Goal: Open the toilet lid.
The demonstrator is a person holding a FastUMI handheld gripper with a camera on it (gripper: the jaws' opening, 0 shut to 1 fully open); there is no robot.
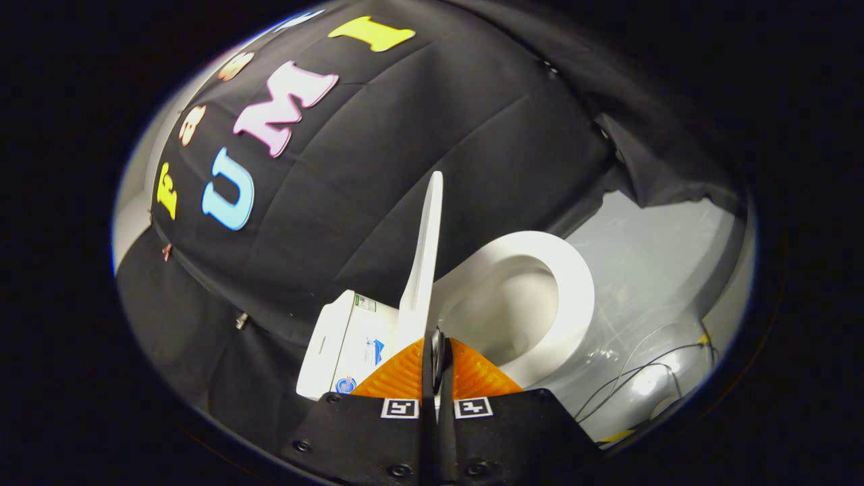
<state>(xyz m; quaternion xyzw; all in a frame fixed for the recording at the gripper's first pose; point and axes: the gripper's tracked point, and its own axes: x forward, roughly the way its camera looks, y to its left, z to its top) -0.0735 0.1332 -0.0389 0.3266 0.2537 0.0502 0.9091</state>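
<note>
Gripper (437, 351) fingers pressed close together, only a thin slit between the tips. The raised toilet lid (424, 270) runs edge-on straight out from the tips toward 12 o'clock, standing near upright. Its lower edge drops behind the fingers, so contact is hidden: cannot tell whether the tips pinch it or just sit in front of it.

Toilet seat (574, 297) lies at about 1–2 o'clock from the fingertips, ring exposed, bowl (506, 317) open beneath it; the near part of the ring is cut off by the gripper body. Tank (347, 344) sits at 10–11 o'clock from the tips, just beside the lid's base, stickers on it too small to make out; its lower end is hidden by the gripper.

Thin cables (641, 378) trail over the pale floor (661, 256) at 3 o'clock from the fingers, ends lost at the blurred fringe. Black cloth wall (405, 135) behind everything, hanging loose over the floor at 1 o'clock.
</note>
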